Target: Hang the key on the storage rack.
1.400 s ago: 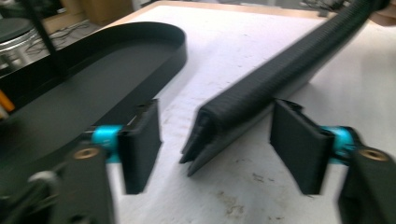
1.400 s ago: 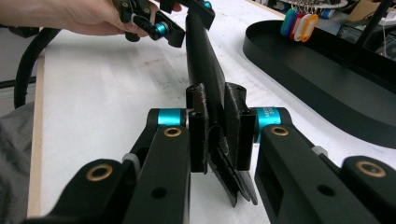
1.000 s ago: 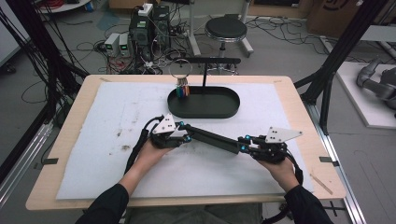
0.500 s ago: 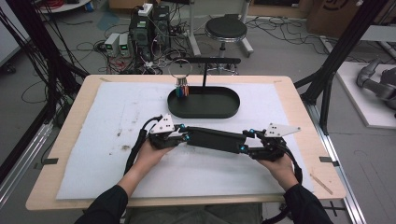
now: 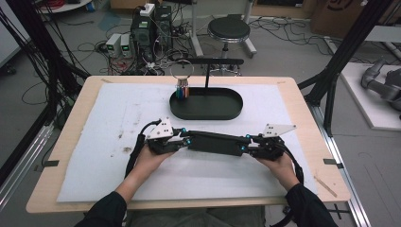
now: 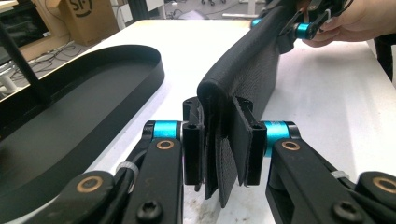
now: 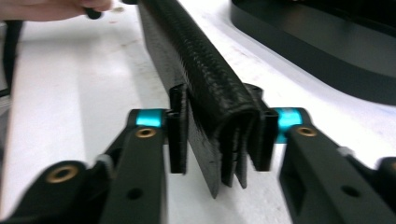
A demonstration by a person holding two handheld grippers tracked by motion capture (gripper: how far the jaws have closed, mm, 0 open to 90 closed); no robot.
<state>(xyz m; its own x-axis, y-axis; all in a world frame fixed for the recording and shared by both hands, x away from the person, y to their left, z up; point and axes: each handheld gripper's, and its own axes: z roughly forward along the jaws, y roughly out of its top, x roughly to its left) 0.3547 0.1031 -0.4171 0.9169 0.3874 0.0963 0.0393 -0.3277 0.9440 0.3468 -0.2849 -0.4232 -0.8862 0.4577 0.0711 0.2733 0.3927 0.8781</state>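
A long black folded leather case (image 5: 215,143) spans the gap between my two grippers, low over the white mat. My left gripper (image 5: 184,141) is shut on its left end; in the left gripper view both pads press the folded layers (image 6: 252,60) at the left gripper (image 6: 224,144). Its jaws closed further within the last second. My right gripper (image 5: 246,144) holds the other end. Its jaws have just been closing, with the case (image 7: 196,60) between them and the right gripper (image 7: 222,135) pinching its fold.
A black oval tray (image 5: 208,116) sits behind the case, with a T-shaped stand (image 5: 206,61) and a ring holding coloured items (image 5: 182,90) at its left end. The tray wall (image 6: 93,93) is close to the left gripper. The white mat (image 5: 94,156) covers the tabletop.
The case lay slanted from the left gripper down to the right one a second ago; it now runs straight and level between them. Both hands have hardly shifted.
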